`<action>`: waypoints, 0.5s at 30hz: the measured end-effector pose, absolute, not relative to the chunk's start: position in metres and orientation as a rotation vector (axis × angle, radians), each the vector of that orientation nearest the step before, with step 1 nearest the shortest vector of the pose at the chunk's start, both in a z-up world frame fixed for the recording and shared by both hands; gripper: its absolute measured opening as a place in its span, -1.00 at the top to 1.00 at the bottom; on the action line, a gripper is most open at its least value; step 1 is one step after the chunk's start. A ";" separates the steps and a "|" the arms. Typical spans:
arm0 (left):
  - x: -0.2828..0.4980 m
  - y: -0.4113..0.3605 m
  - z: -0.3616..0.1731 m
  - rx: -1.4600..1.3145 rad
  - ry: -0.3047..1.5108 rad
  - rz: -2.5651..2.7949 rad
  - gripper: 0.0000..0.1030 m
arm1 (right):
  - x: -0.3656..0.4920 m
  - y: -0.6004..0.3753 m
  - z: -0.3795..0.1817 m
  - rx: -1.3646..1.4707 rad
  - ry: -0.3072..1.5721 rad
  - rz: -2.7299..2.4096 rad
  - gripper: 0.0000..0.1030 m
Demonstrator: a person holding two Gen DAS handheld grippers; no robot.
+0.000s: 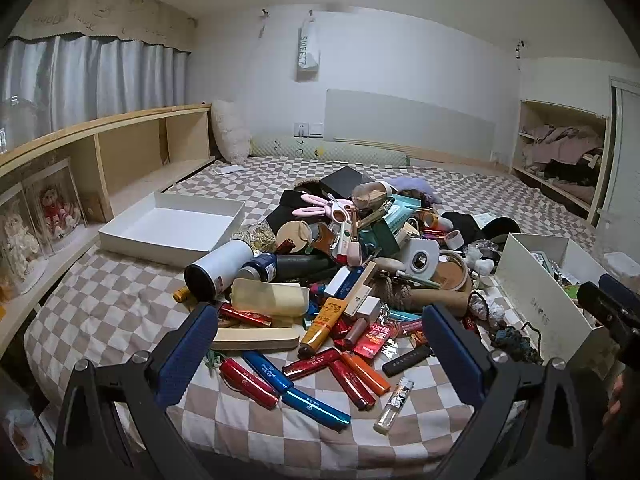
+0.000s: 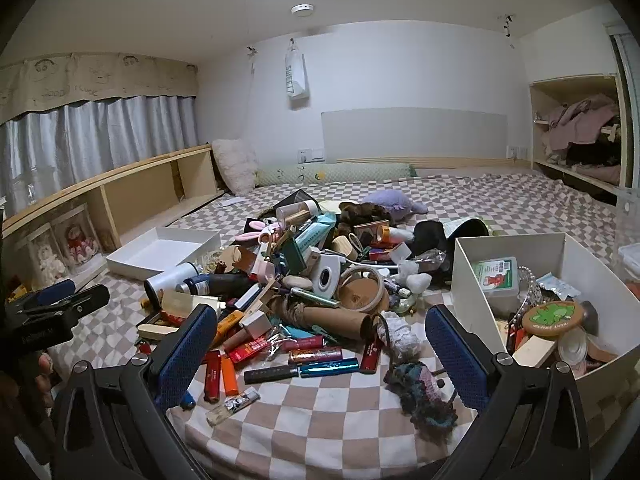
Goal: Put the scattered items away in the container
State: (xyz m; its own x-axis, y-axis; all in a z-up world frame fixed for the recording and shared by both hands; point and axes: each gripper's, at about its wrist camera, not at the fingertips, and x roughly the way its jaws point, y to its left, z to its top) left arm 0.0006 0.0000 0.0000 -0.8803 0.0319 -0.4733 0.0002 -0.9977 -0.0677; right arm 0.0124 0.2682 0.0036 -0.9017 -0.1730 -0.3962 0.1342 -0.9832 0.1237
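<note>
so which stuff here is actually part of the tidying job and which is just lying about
Part of the job:
- white container, already partly filled
- pile of scattered items
- lighters nearest the tongs
- clear lighter
- white bottle

Just lying about:
- white pillow
- green bolster
- clothes on the shelf
- boxed toy bears
- hanging bag

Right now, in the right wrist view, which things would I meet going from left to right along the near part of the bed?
Red lighter → orange lighter → black pen-like stick → shiny blue tube → dark red lighter → teal knitted bundle → white container, already holding some items.
</note>
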 end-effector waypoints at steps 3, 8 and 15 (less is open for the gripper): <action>0.001 0.000 0.000 -0.766 -0.091 3.030 -0.99 | 0.012 0.269 0.003 0.619 -0.144 -2.916 -1.00; 0.001 0.001 0.000 -0.771 -0.073 3.027 -0.99 | 0.011 0.269 0.002 0.617 -0.151 -2.916 -1.00; 0.002 0.002 0.001 -0.775 -0.067 3.024 -0.99 | 0.012 0.269 0.002 0.613 -0.151 -2.920 -1.00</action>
